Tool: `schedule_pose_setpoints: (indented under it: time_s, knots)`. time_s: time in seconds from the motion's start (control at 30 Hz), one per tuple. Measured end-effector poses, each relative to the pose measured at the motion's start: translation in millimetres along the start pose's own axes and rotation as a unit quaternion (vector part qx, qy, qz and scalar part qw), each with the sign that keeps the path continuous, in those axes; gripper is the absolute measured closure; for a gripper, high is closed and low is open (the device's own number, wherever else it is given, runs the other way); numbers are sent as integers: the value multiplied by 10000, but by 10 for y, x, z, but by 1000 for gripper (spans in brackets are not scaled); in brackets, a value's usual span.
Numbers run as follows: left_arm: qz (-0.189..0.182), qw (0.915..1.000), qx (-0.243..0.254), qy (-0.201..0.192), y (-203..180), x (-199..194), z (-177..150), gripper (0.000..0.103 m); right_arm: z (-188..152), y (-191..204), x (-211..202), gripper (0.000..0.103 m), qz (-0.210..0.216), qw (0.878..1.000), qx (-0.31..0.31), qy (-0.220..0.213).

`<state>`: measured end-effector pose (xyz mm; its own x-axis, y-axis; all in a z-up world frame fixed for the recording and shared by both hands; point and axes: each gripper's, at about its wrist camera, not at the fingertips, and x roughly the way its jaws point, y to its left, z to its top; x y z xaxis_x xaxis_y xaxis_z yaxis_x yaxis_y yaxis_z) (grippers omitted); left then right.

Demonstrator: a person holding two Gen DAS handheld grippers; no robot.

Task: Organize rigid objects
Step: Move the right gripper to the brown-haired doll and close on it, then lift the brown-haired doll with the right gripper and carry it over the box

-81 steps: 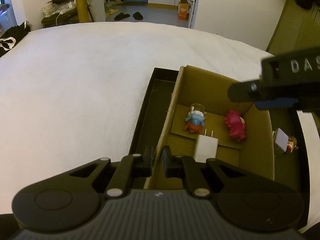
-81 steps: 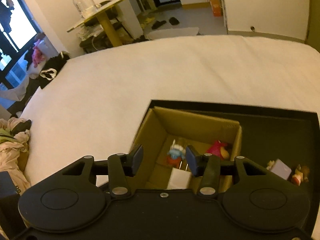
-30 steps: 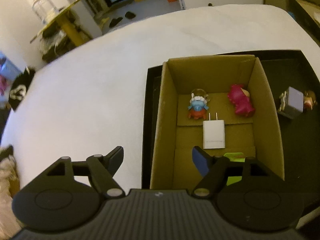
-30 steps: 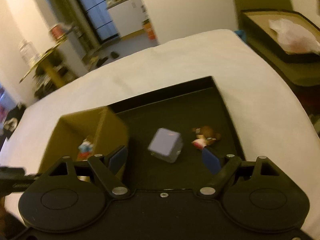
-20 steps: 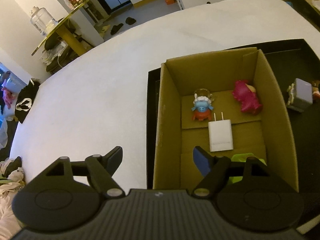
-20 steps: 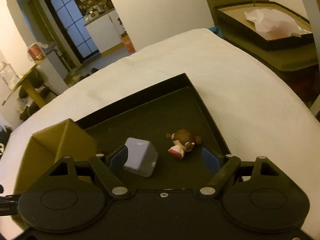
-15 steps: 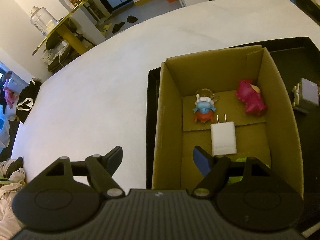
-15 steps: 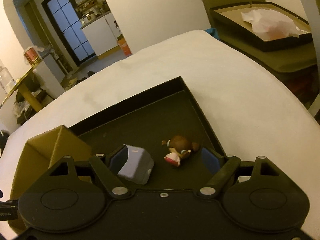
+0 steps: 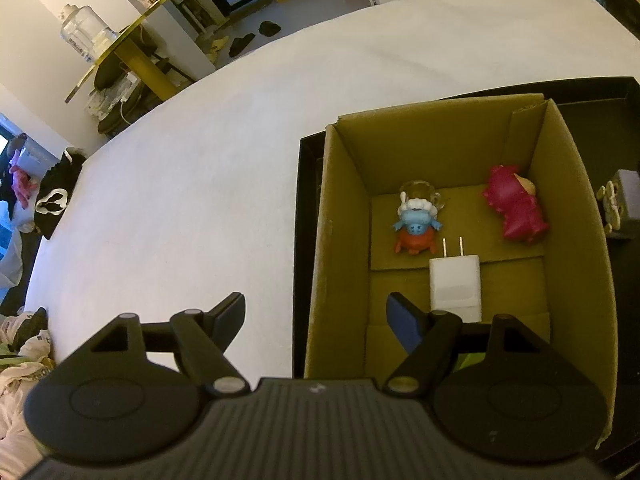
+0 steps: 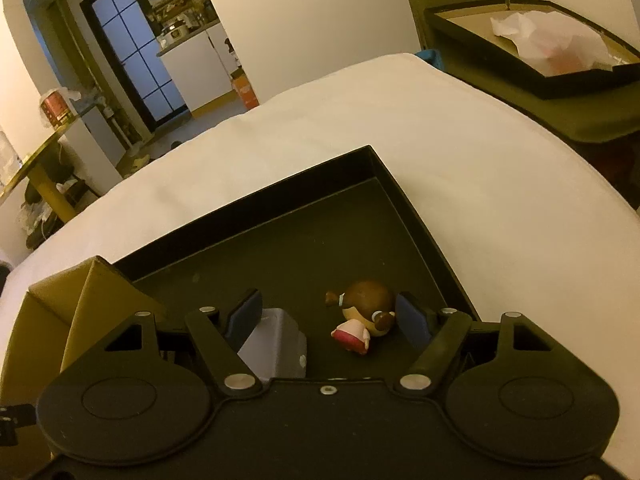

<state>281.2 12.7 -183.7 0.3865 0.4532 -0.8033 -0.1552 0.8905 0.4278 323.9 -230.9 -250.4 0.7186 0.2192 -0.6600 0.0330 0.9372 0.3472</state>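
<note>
A cardboard box stands in a black tray on the white bed. In the box lie a blue and red figurine, a pink figurine, a white plug charger and a green item partly hidden behind my fingers. My left gripper is open and empty, straddling the box's near left wall. My right gripper is open low over the tray floor, with a brown-haired doll lying between its fingers and a grey-purple cube by the left finger. The cube also shows in the left wrist view.
The box's corner shows left of the right gripper. White bed cover spreads left and beyond the tray. A second black tray with crumpled paper sits off the bed at the right. A yellow side table stands at the far left.
My left gripper opened and drew back from the box wall. My right gripper swung right from the box to the tray, opened wide and came down around the doll.
</note>
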Motion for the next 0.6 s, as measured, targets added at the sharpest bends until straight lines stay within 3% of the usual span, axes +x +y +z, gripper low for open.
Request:
schedule_pose_setpoints:
  time_s: [0.07,0.6]
  knots:
    - [4,10000,-22,13,5,7,7,27,9,-26,-19,40,5,9999,87,-58]
    - [35,10000,8,-60,2,-57,13,27,-38,94,-28,39,254,9996,-105,44]
